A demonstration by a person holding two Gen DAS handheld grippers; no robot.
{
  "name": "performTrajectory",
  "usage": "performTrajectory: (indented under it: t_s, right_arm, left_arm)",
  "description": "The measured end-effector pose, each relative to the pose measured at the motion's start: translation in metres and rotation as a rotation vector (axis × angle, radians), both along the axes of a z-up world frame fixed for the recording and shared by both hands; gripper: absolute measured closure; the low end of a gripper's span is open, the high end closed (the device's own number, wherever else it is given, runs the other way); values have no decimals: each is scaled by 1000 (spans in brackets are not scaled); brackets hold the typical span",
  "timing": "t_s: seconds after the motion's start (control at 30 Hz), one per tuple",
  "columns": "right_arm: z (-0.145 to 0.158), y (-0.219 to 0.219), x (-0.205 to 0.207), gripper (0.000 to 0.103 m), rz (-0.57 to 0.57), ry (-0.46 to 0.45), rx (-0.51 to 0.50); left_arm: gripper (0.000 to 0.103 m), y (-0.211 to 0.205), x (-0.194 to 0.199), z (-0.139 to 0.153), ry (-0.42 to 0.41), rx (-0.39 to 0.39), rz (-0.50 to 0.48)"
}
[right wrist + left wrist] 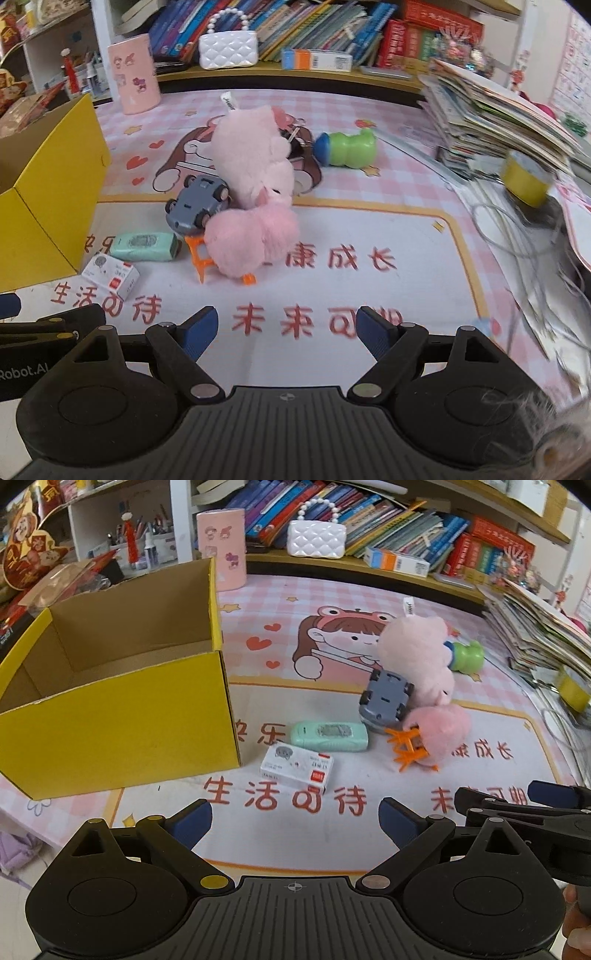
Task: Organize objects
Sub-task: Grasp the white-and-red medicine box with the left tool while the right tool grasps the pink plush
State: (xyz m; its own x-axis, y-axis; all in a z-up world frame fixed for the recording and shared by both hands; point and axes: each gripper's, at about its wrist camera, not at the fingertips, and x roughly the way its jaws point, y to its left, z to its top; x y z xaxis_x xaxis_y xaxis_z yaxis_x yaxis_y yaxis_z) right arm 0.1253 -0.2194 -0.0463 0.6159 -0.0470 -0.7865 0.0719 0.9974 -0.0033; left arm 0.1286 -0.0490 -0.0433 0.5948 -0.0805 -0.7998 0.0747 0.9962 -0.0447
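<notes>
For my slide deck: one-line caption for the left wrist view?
Open left tool faces an empty yellow box and toys scattered on a pink mat.

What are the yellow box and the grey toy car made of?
The yellow box looks like cardboard: brown matte inside, thin folded walls, printed yellow outside. The toy car seems to be hard plastic: smooth grey moulded underside with black wheels, though metal parts can't be ruled out.

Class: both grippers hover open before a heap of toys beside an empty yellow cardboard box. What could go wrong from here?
1. The grey toy car leans tilted on the pink plush toys; pulling a plush may tip it.
2. The orange plastic toy chair sits partly under the plush and could snag.
3. The left gripper and right gripper work close together and might collide.
</notes>
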Motion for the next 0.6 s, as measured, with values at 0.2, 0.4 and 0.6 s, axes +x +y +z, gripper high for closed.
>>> performTrajectory:
  t_s: [0.2, 0.4, 0.6]
  right_arm:
    - [-4, -6, 24, 25, 58, -13, 29]
    - [-3, -13, 46, 26, 82, -47, 110]
    - [-8, -7, 66, 12, 132, -38, 113]
  left_arm:
    - [6, -6, 12, -3, 13, 13, 44]
    - [7, -9, 21, -6, 33, 32, 69]
    - [10, -11, 27, -13, 40, 22, 81]
